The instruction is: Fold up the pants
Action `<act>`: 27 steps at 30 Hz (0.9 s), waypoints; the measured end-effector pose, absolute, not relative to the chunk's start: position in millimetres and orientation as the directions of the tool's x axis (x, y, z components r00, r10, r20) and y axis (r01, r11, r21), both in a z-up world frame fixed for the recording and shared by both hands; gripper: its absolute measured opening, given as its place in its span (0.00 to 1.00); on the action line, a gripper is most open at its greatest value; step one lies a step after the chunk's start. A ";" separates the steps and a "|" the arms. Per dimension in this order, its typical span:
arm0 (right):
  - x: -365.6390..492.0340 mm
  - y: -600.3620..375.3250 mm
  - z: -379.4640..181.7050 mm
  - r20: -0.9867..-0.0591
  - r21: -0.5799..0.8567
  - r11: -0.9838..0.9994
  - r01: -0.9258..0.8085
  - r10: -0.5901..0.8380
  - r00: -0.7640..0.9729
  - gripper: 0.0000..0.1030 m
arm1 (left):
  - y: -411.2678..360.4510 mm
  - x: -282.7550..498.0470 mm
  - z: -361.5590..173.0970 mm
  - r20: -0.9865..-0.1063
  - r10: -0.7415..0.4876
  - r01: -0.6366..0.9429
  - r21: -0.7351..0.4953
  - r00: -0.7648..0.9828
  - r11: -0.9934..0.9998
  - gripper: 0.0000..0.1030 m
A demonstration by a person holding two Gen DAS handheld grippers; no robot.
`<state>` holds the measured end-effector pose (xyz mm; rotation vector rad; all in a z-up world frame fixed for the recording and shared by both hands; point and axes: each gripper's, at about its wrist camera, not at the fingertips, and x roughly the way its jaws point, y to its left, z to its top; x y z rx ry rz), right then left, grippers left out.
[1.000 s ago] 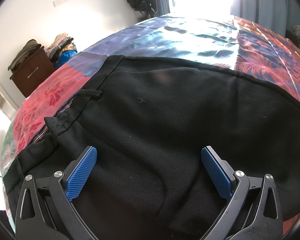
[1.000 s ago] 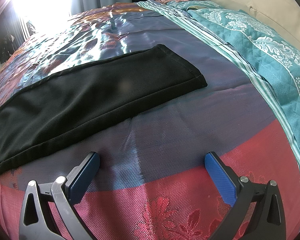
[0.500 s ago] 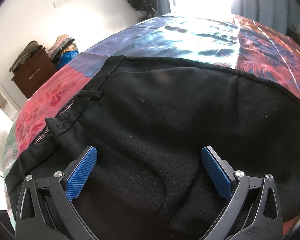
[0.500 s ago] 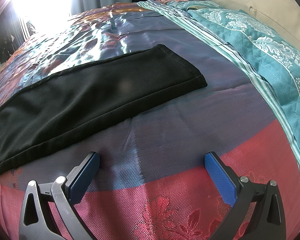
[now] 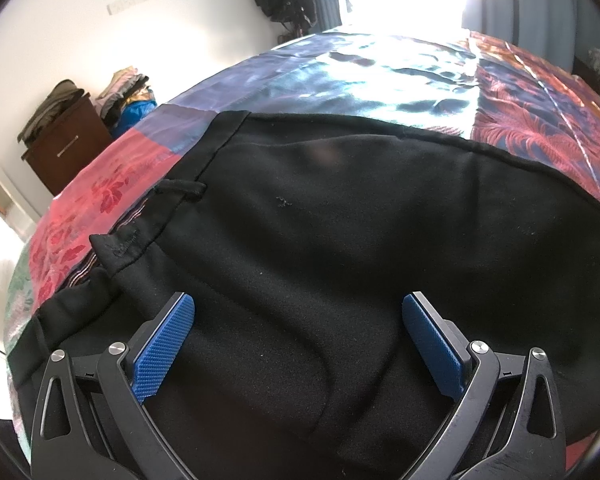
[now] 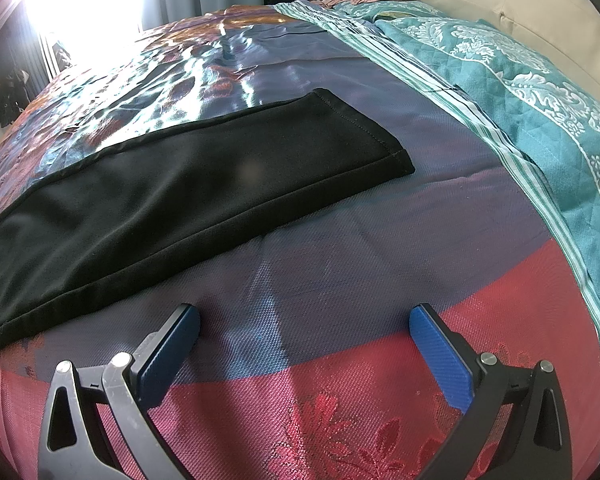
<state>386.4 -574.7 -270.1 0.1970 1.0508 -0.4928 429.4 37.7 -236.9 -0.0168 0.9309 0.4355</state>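
Bed (image 6: 340,264) with shiny patchwork cover carries black pants (image 5: 340,240), laid flat, long axis running left-right: waistband (image 5: 140,248) at left end, hem (image 6: 364,128) at right end near teal quilt (image 6: 520,92). Nothing shifted since a second ago; both views unchanged. Left gripper (image 5: 296,332) hovers low over seat of pants, jaws spread wide, empty. Right gripper (image 6: 304,340) held over bare cover just beside leg, jaws likewise wide, empty. Brown cabinet (image 5: 64,140) against far wall.

The left gripper (image 5: 298,334) has black skeletal arms with triangular cutouts and silver round screws. Its fingers (image 5: 165,342) carry blue ridged pads. The right gripper (image 6: 304,344) is built alike, its blue pads at 8 and 4 o'clock.
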 end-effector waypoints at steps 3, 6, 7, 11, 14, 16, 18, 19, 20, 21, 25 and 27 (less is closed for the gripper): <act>386.4 -574.7 -270.1 -0.868 -0.076 0.875 0.479 -0.295 0.401 1.00 | 39.2 428.6 -236.9 -0.779 0.353 -0.370 0.168 0.518 0.914 0.99; 386.4 -574.7 -270.1 -0.868 -0.076 0.875 0.479 -0.295 0.401 1.00 | 39.5 428.6 -236.8 -0.780 0.351 -0.370 0.165 0.519 0.914 0.99; 386.4 -574.7 -270.1 -0.868 -0.076 0.875 0.479 -0.295 0.401 1.00 | 39.5 428.6 -236.8 -0.780 0.350 -0.370 0.164 0.519 0.914 0.99; 386.5 -574.6 -270.0 -0.868 -0.076 0.875 0.479 -0.295 0.400 1.00 | 38.5 428.4 -237.2 -0.778 0.352 -0.371 0.165 0.521 0.914 0.99; 386.5 -574.7 -270.0 -0.868 -0.076 0.875 0.479 -0.295 0.400 1.00 | 37.3 429.2 -237.6 -0.777 0.358 -0.371 0.173 0.517 0.912 0.99; 386.5 -574.7 -270.0 -0.868 -0.076 0.874 0.479 -0.294 0.400 1.00 | 36.3 430.1 -238.1 -0.777 0.364 -0.372 0.180 0.514 0.911 0.99; 386.4 -574.8 -270.0 -0.868 -0.076 0.874 0.479 -0.295 0.400 1.00 | 36.5 429.8 -238.5 -0.777 0.365 -0.372 0.183 0.513 0.910 0.99; 386.4 -574.8 -270.0 -0.868 -0.076 0.874 0.479 -0.295 0.400 1.00 | 36.2 430.2 -238.6 -0.777 0.367 -0.372 0.185 0.512 0.909 0.99; 386.5 -574.7 -270.0 -0.868 -0.076 0.874 0.479 -0.295 0.400 1.00 | 36.2 429.8 -238.5 -0.777 0.368 -0.373 0.185 0.511 0.909 0.99; 386.4 -574.8 -270.0 -0.868 -0.076 0.874 0.479 -0.294 0.400 1.00 | 36.2 429.9 -238.5 -0.777 0.367 -0.372 0.184 0.512 0.910 0.99; 386.4 -574.8 -270.0 -0.868 -0.076 0.874 0.479 -0.295 0.400 1.00 | 36.1 429.9 -238.5 -0.777 0.369 -0.373 0.186 0.511 0.909 0.99; 386.5 -574.7 -270.0 -0.868 -0.076 0.874 0.479 -0.295 0.400 1.00 | 36.4 429.7 -238.4 -0.777 0.369 -0.373 0.186 0.511 0.909 0.99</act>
